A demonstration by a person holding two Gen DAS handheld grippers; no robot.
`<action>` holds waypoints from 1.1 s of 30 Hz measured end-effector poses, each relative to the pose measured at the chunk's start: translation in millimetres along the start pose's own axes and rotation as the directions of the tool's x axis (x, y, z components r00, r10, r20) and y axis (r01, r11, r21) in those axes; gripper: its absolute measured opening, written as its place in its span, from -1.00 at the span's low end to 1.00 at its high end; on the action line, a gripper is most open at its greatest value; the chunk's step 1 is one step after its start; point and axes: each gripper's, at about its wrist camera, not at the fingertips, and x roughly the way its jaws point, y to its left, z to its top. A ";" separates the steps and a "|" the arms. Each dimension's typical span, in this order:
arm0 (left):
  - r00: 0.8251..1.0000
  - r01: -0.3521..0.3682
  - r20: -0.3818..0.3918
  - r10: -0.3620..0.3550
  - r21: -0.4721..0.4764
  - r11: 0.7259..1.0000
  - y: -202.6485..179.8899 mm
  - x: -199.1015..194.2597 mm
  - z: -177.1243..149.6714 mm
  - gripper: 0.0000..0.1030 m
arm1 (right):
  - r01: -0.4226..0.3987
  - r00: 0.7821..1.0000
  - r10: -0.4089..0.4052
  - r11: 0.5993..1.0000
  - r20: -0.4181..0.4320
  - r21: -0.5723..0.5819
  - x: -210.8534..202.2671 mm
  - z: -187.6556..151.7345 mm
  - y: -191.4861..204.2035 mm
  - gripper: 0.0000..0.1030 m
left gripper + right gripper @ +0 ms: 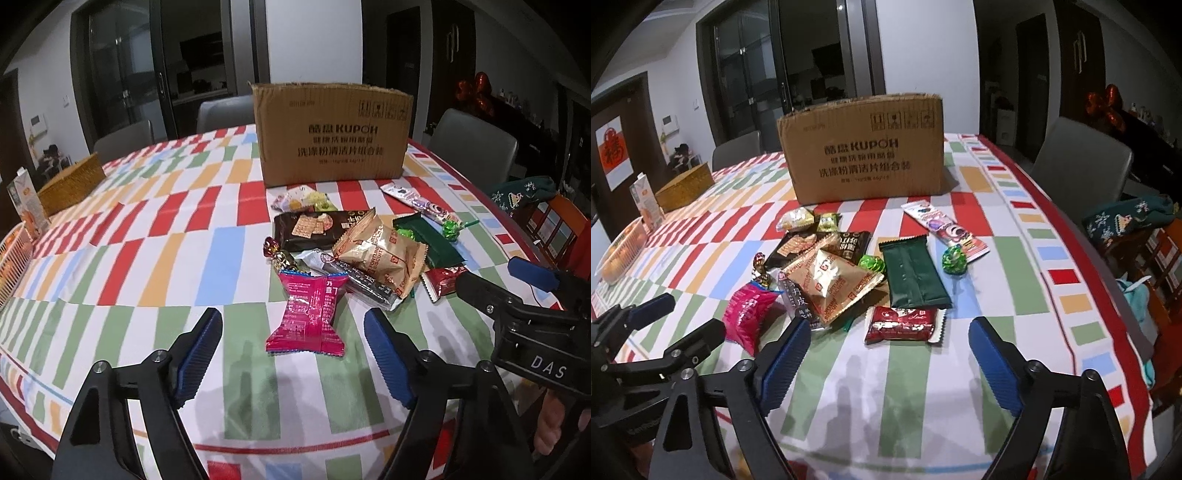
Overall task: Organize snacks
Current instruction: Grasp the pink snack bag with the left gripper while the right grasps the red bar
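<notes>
Cardboard box [332, 133] is standing at the far side of the surface [147, 266], its top open (presumably where the snacks are going). Snacks are lying heaped in front of it, nearer the claws. Gold biscuit bag [384, 258] is topping the heap, with a dark cracker pack [314, 230] behind it and a green wrapper [916, 273] to the right. Pink packet [308, 314] is lying straight ahead of the left claw [293, 354], just beyond its fingertips, long axis running near to far. Red packet [905, 325] is lying likewise before the right claw [888, 354], long axis running left to right. Both claws are hanging released and gripping nothing. Neighbouring wrappers are crowding the pink packet's far end.
</notes>
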 end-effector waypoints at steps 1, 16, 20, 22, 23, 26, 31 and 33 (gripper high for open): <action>1.000 0.004 -0.009 -0.004 -0.001 1.000 -0.2 4.4 0.6 0.45 | -0.001 1.000 0.001 1.000 -0.009 -0.001 3.9 0.6 0.3 0.65; 0.993 0.053 -0.101 -0.054 -0.011 0.999 -0.5 43.6 7.5 0.01 | -0.013 0.995 0.014 1.000 -0.103 0.007 47.3 5.3 -3.8 0.22; 0.989 0.070 -0.127 -0.071 -0.019 0.997 -0.8 49.5 7.7 -0.13 | -0.002 0.993 0.002 1.000 -0.115 -0.004 51.3 4.5 -4.0 0.13; 0.988 0.077 -0.132 -0.079 -0.023 0.997 -1.0 51.8 8.3 -0.21 | 0.007 0.993 -0.008 1.000 -0.121 -0.012 53.0 3.9 -3.5 0.10; 0.987 0.080 -0.136 -0.082 -0.023 0.997 -1.1 52.6 8.5 -0.22 | 0.010 0.993 -0.011 1.000 -0.121 -0.016 53.5 3.4 -3.7 0.08; 0.987 0.084 -0.137 -0.087 -0.026 0.996 -1.3 54.1 9.4 -0.24 | 0.018 0.993 -0.023 0.999 -0.120 -0.039 54.1 3.1 -1.5 0.03; 0.988 0.084 -0.128 -0.086 -0.018 0.996 -2.6 52.0 9.8 -0.30 | 0.021 0.993 -0.028 0.998 -0.115 -0.062 52.7 1.9 0.7 -0.03; 0.988 0.085 -0.124 -0.086 -0.015 0.996 -3.0 49.9 10.5 -0.31 | 0.009 0.993 -0.016 0.998 -0.120 -0.058 51.0 1.8 0.4 -0.05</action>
